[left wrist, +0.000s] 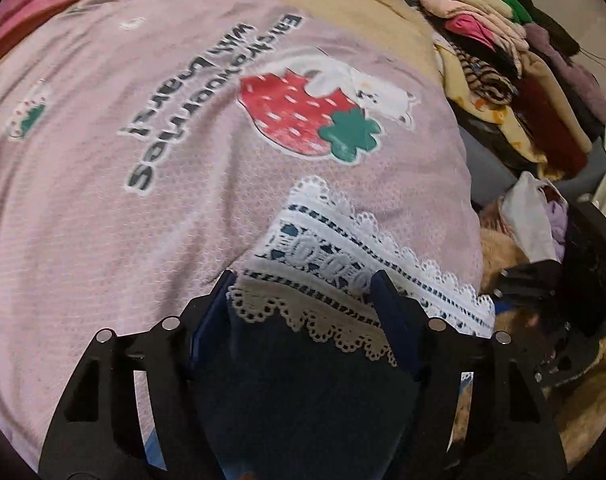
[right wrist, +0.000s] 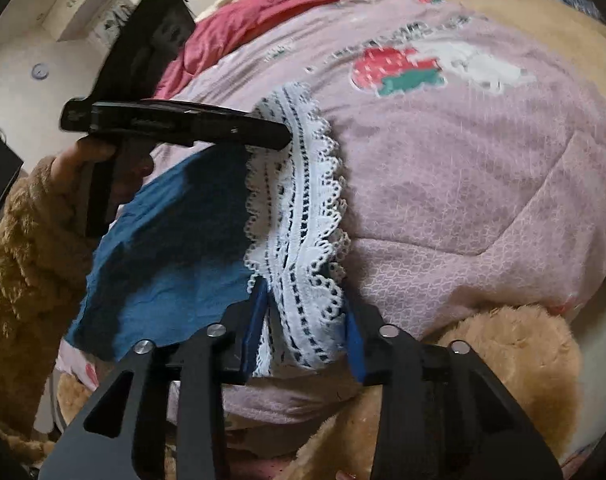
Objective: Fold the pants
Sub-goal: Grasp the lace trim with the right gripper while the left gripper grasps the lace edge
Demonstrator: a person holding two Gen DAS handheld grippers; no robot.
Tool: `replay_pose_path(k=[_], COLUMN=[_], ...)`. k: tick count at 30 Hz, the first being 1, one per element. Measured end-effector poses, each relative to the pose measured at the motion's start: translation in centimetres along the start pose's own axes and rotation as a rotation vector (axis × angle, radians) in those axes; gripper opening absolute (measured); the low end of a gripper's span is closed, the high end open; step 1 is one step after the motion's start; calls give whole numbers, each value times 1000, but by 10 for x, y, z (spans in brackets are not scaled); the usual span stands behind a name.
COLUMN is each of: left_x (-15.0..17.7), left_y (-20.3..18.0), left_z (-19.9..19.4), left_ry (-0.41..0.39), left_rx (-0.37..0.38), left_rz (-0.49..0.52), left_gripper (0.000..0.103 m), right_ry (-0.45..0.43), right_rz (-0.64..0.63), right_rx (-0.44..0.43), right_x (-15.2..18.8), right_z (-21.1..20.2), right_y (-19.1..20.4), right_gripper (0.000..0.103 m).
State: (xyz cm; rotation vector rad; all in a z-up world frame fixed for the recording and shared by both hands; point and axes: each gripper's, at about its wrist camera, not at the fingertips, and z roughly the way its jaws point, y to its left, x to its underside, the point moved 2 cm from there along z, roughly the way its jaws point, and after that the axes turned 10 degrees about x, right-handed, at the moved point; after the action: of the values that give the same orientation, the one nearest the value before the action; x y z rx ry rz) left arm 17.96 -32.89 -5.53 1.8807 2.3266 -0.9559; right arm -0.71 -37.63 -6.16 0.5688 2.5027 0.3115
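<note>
Blue cotton pants (right wrist: 171,248) with white lace hem (right wrist: 299,216) running lengthwise between left tool (right wrist: 287,136) and right tool (right wrist: 307,300), each half-closed astride that hem.

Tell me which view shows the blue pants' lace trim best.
The right wrist view: the white lace trim runs almost whole from the left gripper down to the right gripper, beside the blue fabric. The left wrist view shows only the stretch of trim at its own gripper, partly shadowed.
</note>
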Motion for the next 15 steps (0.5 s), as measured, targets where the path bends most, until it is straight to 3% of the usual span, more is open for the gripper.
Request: replay_pose_path(k=[3,7,9,12,15], left_x=[4,7,9,11,11], left_y=[2,1,-1,-8,-11], left_z=[5,2,2,1,-10], left_ry=[-6,-39,-39,-34,-60], left_rx=[28,36,19,-37,-26], left_rz=[-12,-33,-30,-10,-13], left_gripper=[61,46,39,27,21], right_ry=[-2,-8,-9,-53,-90], right_rz=[-4,-48,-42,-68,-82], right_rx=[1,14,2,1,-47], right_x=[-1,-2,-3,-5,-6], right_z=[4,3,3,-6,-21], right_y=[4,11,12,19,30], right_gripper=[41,33,22,20,19])
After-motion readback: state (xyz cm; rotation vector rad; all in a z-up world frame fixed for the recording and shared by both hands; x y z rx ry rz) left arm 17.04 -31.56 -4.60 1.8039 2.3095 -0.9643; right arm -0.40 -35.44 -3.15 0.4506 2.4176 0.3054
